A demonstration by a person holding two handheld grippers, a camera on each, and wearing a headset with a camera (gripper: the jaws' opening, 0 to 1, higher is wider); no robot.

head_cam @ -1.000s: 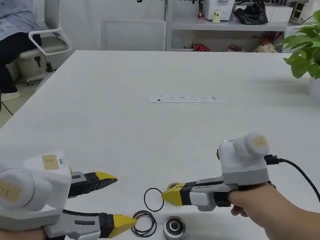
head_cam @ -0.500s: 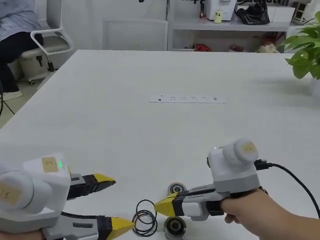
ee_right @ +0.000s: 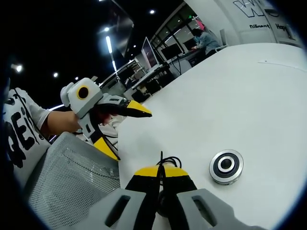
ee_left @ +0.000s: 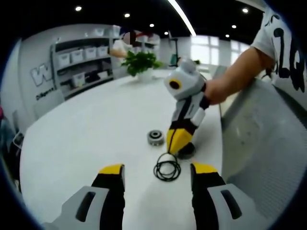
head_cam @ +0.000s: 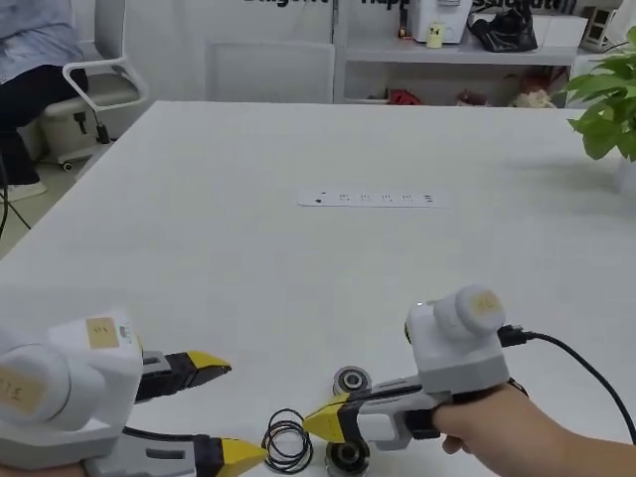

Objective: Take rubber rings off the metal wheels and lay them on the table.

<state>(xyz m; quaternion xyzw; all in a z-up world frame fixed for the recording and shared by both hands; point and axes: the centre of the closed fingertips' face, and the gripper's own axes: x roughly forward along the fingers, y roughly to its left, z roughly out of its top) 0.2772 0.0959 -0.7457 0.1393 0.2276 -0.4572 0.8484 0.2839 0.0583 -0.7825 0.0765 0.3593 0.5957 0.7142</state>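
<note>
My right gripper is shut, and a thin black rubber ring is pinched between its yellow tips. That ring hangs over a small pile of black rubber rings on the white table. One metal wheel lies just beyond the right gripper. A second wheel sits partly hidden under its jaws. My left gripper is open and holds nothing, a short way left of the pile.
A white power strip lies flat at the table's middle. A potted plant stands at the far right edge. The right gripper's cable trails to the right. Beyond the table are shelves, a chair and a seated person.
My right gripper has moved left and nearer to me, bringing the ring from beside the far wheel onto the pile. The left gripper has hardly moved.
</note>
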